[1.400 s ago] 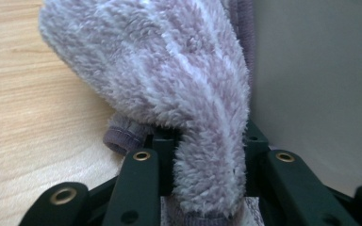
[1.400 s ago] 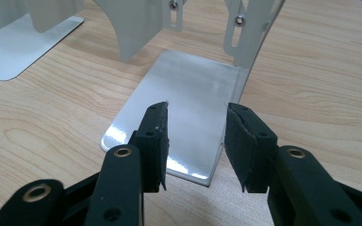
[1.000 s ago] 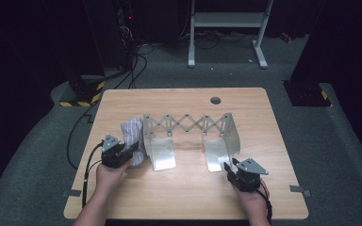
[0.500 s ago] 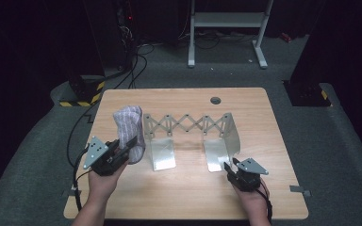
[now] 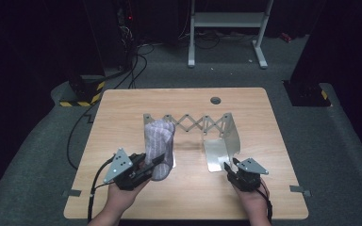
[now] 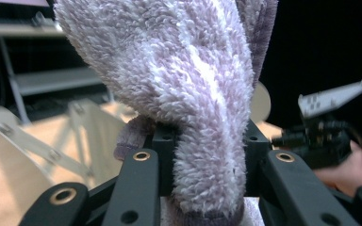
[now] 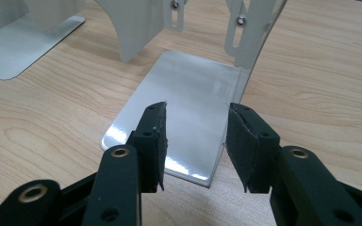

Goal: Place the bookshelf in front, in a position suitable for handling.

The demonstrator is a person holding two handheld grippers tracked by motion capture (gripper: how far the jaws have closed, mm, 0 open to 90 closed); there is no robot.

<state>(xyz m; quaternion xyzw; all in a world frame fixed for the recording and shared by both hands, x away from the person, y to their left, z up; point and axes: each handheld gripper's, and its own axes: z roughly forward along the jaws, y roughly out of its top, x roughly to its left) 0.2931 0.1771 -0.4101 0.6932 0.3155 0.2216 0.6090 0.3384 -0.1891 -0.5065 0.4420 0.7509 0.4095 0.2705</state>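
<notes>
Left claw (image 5: 152,165) clamps the fuzzy sock (image 5: 159,146), lifted upright above it so the cuff can reach the metal rack (image 5: 222,141). Right claw (image 7: 195,141) open, empty, steadying rack's foot plate ahead.

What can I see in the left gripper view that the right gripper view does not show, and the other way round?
Left gripper view: a fluffy lilac towel clamped between the left gripper jaws, and, farther off, the other hand with its gripper.

Right gripper view: the right gripper with open jaws, nothing between them, aimed at a shiny flat base plate of the metal rack.

Both: the wooden table and part of the rack with its scissor-like bars, blurred in the left gripper view.
</notes>
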